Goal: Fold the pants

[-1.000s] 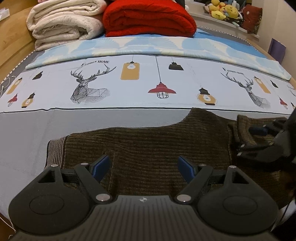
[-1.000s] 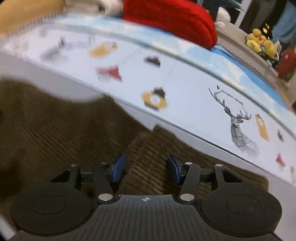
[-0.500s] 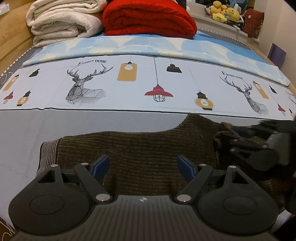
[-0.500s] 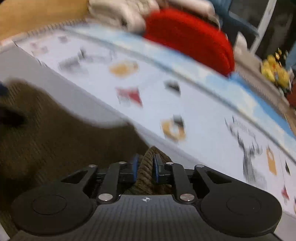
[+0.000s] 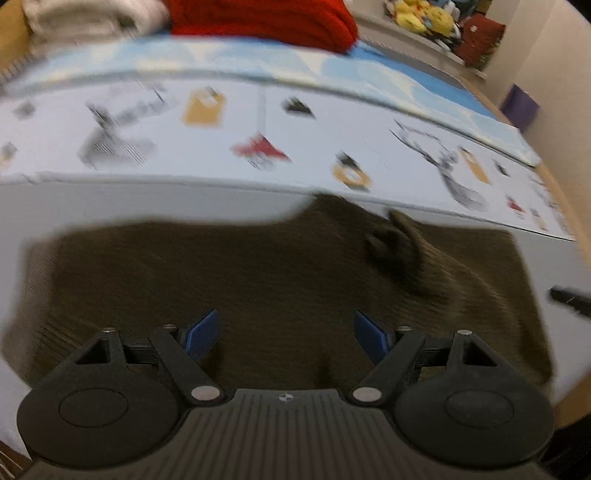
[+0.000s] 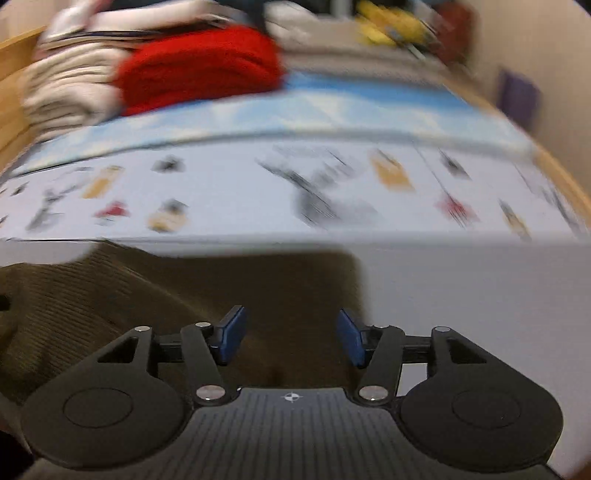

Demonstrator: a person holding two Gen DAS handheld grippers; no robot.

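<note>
Grey bedsheet (image 5: 147,206) under brown pants (image 5: 258,280)

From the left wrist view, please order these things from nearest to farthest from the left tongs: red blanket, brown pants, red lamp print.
1. brown pants: directly under the open left tongs.
2. red lamp print: on the sheet, middle distance.
3. red blanket: folded at the far edge of the bed.

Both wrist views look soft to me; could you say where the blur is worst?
Left wrist view: the printed sheet is smeared sideways, the pants soft, the left gripper sharp. Right wrist view: the red blanket and sheet streak heavily; the right gripper is crisp.
</note>
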